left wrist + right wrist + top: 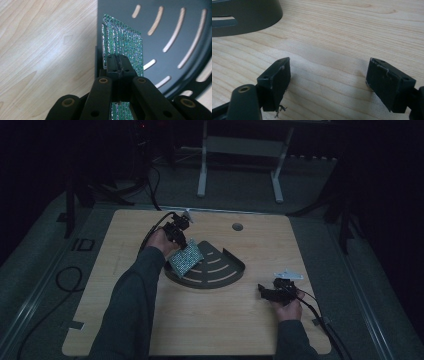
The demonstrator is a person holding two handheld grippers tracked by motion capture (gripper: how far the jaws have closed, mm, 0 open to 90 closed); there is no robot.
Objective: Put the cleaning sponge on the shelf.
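Glittery green sponge (125,47); matt dark rack (175,30); wood-grain table (45,50).

Slotted tray (220,270) mid-table (125,320), sponge (186,258) over tray's left edge in left gripper (178,238), right gripper (265,291) right of tray

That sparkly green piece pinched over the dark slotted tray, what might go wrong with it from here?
1. The left tongs pinch the glittery green sheet only near one edge, so it may sag or slip out.
2. It hangs at the corner shelf tray's raised wall; lowered carelessly, it might catch there and bend.
3. The right tongs rest open and apart on the table, so nothing would steady the tray if nudged.
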